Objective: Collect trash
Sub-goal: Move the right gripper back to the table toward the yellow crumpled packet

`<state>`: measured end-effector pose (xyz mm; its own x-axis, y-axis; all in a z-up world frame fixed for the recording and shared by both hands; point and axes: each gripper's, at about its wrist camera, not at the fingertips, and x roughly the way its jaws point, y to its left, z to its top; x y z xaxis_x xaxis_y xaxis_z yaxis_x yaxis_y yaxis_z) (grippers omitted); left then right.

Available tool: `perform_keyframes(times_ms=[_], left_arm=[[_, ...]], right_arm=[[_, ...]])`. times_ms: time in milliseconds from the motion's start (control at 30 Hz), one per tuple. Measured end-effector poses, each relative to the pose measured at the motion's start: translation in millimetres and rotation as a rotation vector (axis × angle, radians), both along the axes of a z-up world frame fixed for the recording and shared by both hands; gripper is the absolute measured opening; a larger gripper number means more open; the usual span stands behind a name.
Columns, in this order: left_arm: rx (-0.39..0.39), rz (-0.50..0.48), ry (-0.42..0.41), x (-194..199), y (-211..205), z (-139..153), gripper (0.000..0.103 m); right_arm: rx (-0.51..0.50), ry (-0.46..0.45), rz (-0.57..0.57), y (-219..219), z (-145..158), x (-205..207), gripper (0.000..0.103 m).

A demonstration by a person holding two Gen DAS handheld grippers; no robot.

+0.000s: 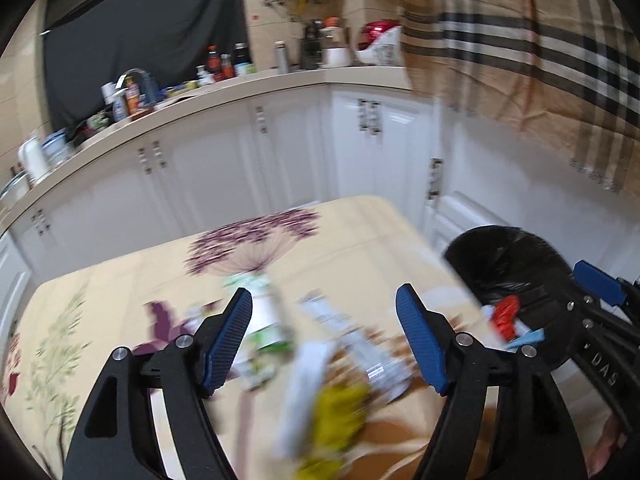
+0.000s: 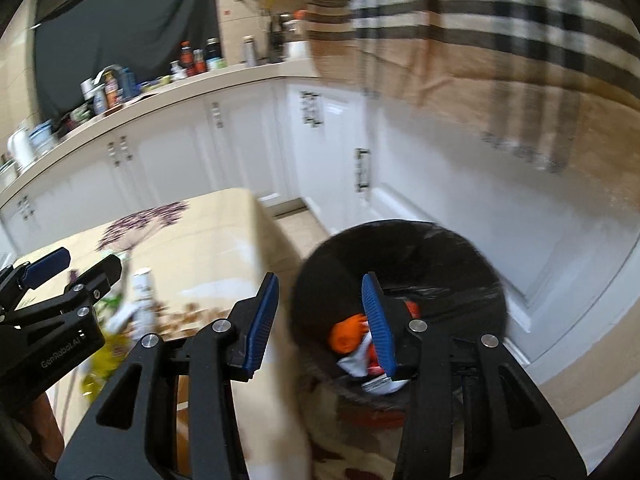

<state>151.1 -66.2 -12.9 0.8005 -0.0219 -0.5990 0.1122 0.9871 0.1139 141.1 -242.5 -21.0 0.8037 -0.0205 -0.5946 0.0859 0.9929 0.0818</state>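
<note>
The desk (image 1: 360,224), under a flowered cloth, lies below and ahead of the left gripper (image 1: 324,340), whose jaws stand wide with nothing pinched between them. The bin (image 2: 400,248), lined with a black bag, sits off the desk's edge directly under the right gripper (image 2: 320,320); its jaws are partly parted and empty, with orange and white wrappers (image 2: 352,336) lying inside the bin below them. Just beneath the left gripper, blurred trash remains on the cloth: a white and green bottle (image 1: 266,316), a yellow wrapper (image 1: 340,412) and pale packets (image 1: 360,344). The blur suggests fast motion, so the left gripper could close early and knock the light bottle over, or snag the cloth instead of a wrapper.
</note>
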Motion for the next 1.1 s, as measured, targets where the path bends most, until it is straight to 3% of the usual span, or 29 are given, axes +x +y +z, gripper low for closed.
perform_keyframes(times_ms=[200,700,1100], left_arm=[[0.047,0.123,-0.03,-32,64,-1,0.072],[0.025,0.348,0.019,-79,183,-21,0.072],[-0.013,0.356,0.028,-86,195,-26,0.072]], right_arm=[[-0.006,0.019,0.108,54,2,-12,0.042],[-0.058,0.134,0.277,150,-19,-26,0.042],[-0.11,0.188,0.248,154,-31,-20,0.046]])
